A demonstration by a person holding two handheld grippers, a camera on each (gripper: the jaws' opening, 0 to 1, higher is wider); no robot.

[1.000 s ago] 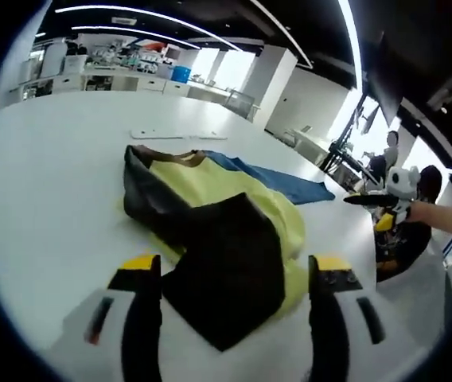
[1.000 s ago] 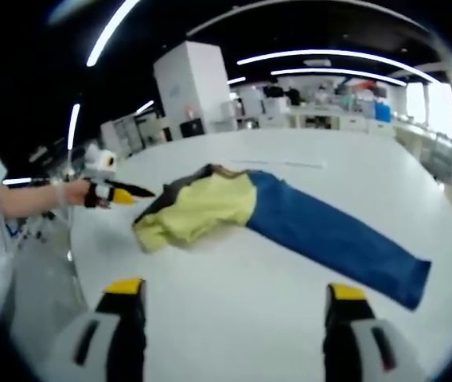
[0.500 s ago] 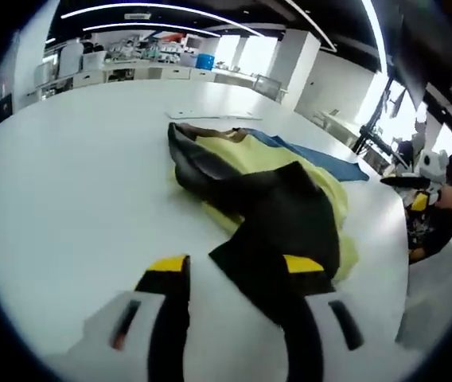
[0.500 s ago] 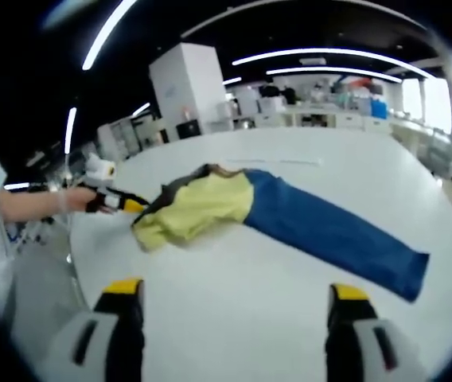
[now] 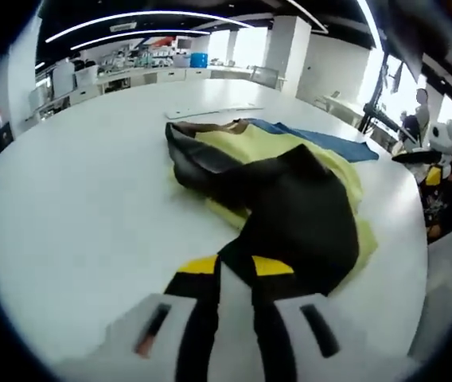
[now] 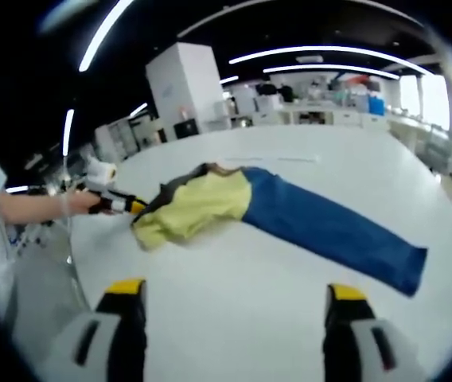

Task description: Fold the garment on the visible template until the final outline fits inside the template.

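Garment (image 6: 234, 211) lies partly folded, blue leg (image 6: 329, 231) unfolded; my left gripper (image 5: 234, 267) pinches its dark flap (image 5: 298, 223), right gripper (image 6: 234, 298) spread.

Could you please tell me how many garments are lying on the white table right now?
1: a single garment in yellow, blue and black lies near the middle of the table, its black flap between the left gripper's jaws.

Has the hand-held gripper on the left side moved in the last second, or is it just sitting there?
Yes. The left hand-held gripper has moved in onto the garment's black sleeve, and its jaws have narrowed around the sleeve tip, which lies on the white table.
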